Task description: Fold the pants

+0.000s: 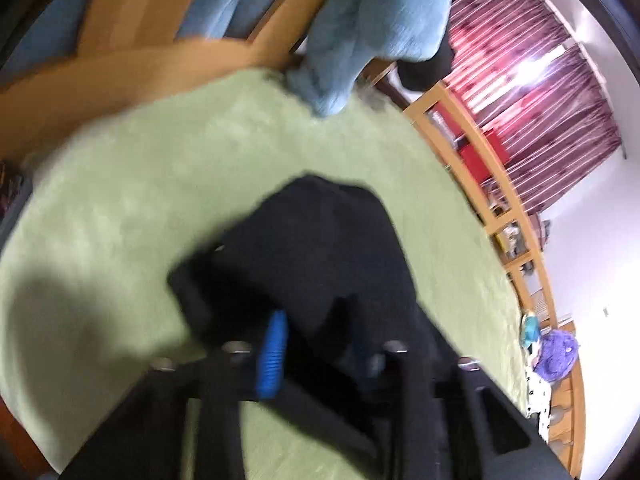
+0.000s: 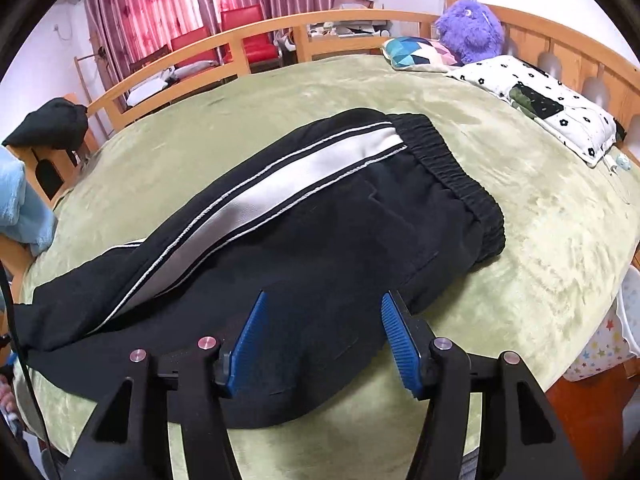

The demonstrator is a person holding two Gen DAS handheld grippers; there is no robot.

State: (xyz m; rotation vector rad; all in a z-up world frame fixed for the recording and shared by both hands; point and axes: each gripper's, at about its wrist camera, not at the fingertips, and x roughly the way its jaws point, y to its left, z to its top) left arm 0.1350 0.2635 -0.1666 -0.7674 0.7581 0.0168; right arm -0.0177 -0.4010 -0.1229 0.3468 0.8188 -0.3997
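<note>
- The pants (image 2: pixel 304 208), black with a white side stripe, lie along the green bed (image 2: pixel 540 220); the waistband (image 2: pixel 460 184) points toward the pillows (image 2: pixel 552 108), the legs run off to the left.
- They look already folded lengthwise, 1 leg on the other, so the step in hand seems to be the crosswise fold.
- The right gripper (image 2: pixel 324 340) hangs over the near edge of the pants, its 2 blue pads (image 2: pixel 248 344) well apart and clamping nothing.
- The left gripper (image 1: pixel 316 344) is nearly closed on black cloth; the view is blurred, so this is probably the leg end of the pants (image 1: pixel 320 248), lifted off the bed (image 1: pixel 120 200).
- Next move, as a judgement: carry the leg end over toward the waistband and lay it flat, edges aligned.
- The right gripper would need to close on the near hem or pin the fold line.
- Risk: the layers slide apart and the stripe edge skews.
</note>
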